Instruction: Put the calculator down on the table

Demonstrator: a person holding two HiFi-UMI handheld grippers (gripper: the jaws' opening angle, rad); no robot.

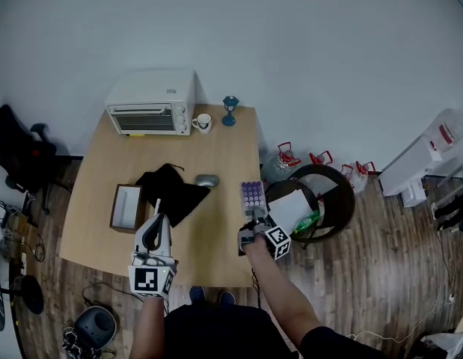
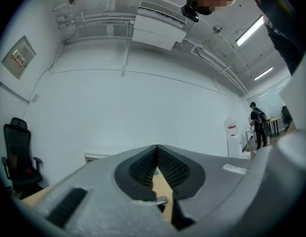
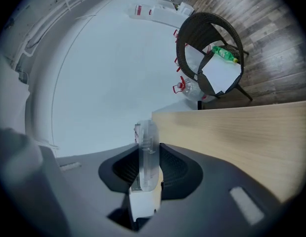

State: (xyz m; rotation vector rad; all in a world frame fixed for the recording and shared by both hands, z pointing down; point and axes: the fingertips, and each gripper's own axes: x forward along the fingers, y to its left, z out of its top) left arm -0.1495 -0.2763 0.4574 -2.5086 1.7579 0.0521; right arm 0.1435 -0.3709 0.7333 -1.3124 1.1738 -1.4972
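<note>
The calculator (image 1: 252, 195), pale with purple keys, hangs just above the wooden table (image 1: 216, 144) near its right front edge. My right gripper (image 1: 253, 214) is shut on its near end. In the right gripper view the calculator (image 3: 147, 154) shows edge-on, pinched upright between the dark pads of the right gripper (image 3: 148, 168), with the table (image 3: 241, 132) to the right. My left gripper (image 1: 157, 217) hovers over the table's front left, beside the black cloth. In the left gripper view the pads of the left gripper (image 2: 156, 154) meet at the tips with nothing between them.
A white toaster oven (image 1: 151, 102), a mug (image 1: 203, 123) and a blue goblet (image 1: 230, 109) stand at the table's far edge. A black cloth (image 1: 171, 191), a grey mouse (image 1: 207, 179) and an open box (image 1: 127, 206) lie mid-table. A round wicker chair (image 1: 332, 189) stands close on the right.
</note>
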